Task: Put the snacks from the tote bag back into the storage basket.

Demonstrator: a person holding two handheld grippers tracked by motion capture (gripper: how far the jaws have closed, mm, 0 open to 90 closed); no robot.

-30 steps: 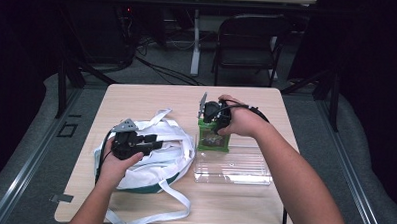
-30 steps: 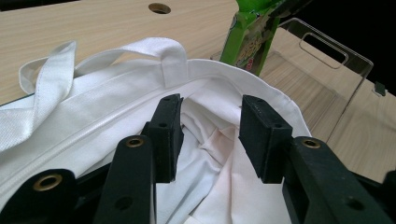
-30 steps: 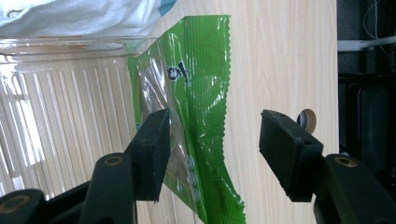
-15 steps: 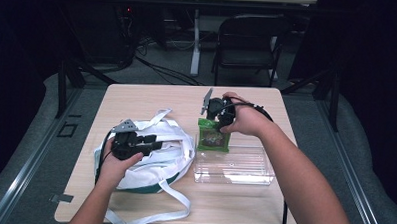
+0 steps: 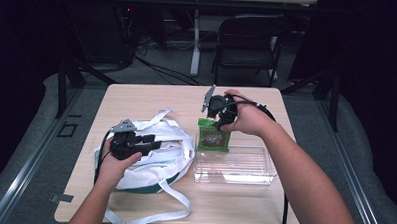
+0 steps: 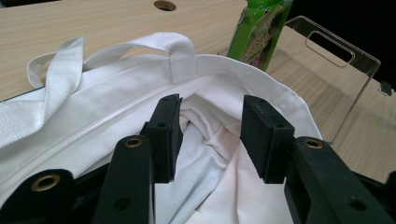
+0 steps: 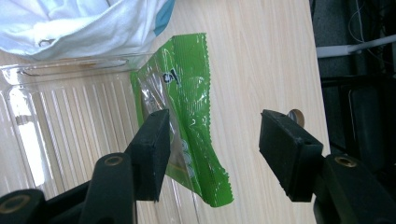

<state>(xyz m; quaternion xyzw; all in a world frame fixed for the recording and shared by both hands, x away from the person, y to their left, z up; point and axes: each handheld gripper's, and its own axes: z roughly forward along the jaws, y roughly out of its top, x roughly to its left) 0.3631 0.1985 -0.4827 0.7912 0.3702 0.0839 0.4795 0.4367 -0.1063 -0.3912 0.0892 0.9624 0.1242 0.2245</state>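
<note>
A white tote bag (image 5: 149, 165) lies at the table's left, its mouth facing right. My left gripper (image 5: 154, 142) rests at that mouth. In the left gripper view its jaws (image 6: 210, 116) stand apart over the bag's rim and inner cloth (image 6: 116, 116), pressing nothing. A green snack packet (image 5: 213, 137) stands leaning on the far wall of a clear plastic container (image 5: 234, 179). My right gripper (image 5: 220, 119) hovers at the packet's top, pointing down. In the right gripper view it is open (image 7: 212, 135), and the packet (image 7: 187, 93) lies beside one pad without being squeezed.
The wooden table (image 5: 137, 100) has a small round hole (image 7: 295, 115) near its far edge. The bag's long straps trail toward the front edge (image 5: 148, 218). A black folding chair (image 5: 249, 38) stands behind the table. The container (image 6: 327, 51) has a cut-out handle.
My right hand has drifted slightly toward the table's far side above the packet. The packet, the bag and my left gripper stay where they were.
</note>
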